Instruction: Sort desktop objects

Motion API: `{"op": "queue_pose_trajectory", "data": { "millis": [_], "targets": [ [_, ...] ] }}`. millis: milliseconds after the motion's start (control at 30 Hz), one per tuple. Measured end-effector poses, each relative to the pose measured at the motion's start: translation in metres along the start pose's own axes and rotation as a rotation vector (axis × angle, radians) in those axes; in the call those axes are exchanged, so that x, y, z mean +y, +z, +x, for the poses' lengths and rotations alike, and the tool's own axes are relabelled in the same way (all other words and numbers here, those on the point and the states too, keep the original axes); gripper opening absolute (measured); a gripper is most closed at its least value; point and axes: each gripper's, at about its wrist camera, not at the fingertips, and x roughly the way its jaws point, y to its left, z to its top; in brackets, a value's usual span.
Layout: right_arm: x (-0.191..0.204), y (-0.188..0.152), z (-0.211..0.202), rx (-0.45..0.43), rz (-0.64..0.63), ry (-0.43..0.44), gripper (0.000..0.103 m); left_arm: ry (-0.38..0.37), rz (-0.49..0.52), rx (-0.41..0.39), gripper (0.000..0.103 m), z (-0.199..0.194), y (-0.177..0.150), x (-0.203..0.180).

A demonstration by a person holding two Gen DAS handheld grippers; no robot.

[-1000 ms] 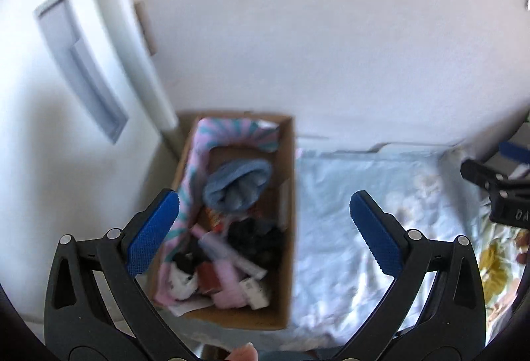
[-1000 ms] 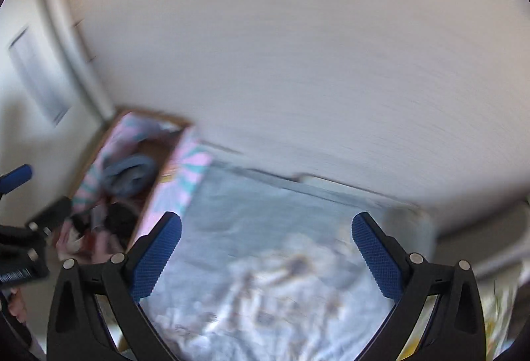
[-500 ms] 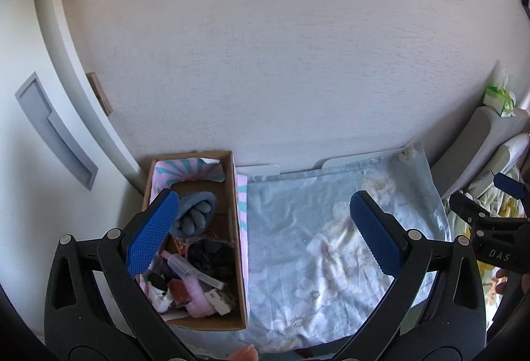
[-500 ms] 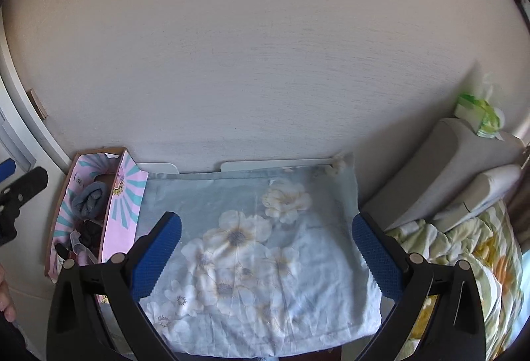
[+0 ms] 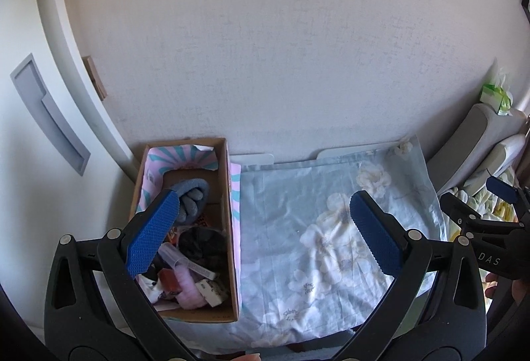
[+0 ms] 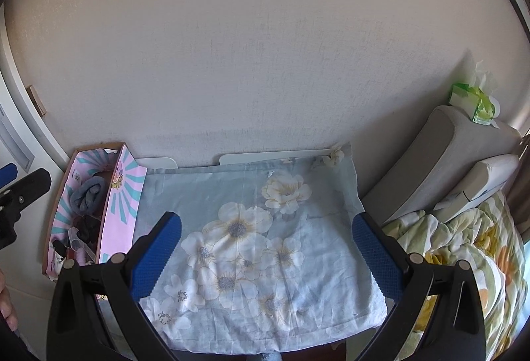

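Observation:
A cardboard box [image 5: 228, 182] with a pink and teal lining stands at the left end of a small table, against the wall; it also shows in the right wrist view [image 6: 119, 192]. It holds grey rolled socks [image 5: 195, 195], a black bundle [image 5: 202, 245], a clear tube [image 5: 185, 261], a pink item [image 5: 188, 288] and small packets. A pale blue floral cloth [image 5: 318, 228] covers the table [image 6: 251, 238]. My left gripper [image 5: 261, 235] is open and empty, high above the box and cloth. My right gripper [image 6: 265, 248] is open and empty above the cloth.
A plain wall [image 6: 265, 63] runs behind the table. Grey cushions [image 6: 437, 159] and a flowered quilt [image 6: 463, 251] lie to the right, with a green tissue pack [image 6: 473, 99] on top. A white door with a grey recessed handle [image 5: 49, 116] is at the left.
Both grippers have pulled back and up from the table, so the box and cloth look smaller and the whole table shows. The blur has cleared. Both stay open.

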Motion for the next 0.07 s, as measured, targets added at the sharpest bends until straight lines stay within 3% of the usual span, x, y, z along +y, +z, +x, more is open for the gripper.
{"op": "queue_pose_trajectory", "data": {
  "millis": [67],
  "targets": [
    [0.0004, -0.0002, 0.0014, 0.003, -0.006, 0.003, 0.103, 0.000, -0.004, 0.003, 0.103, 0.0001, -0.0008, -0.0004]
  ]
}}
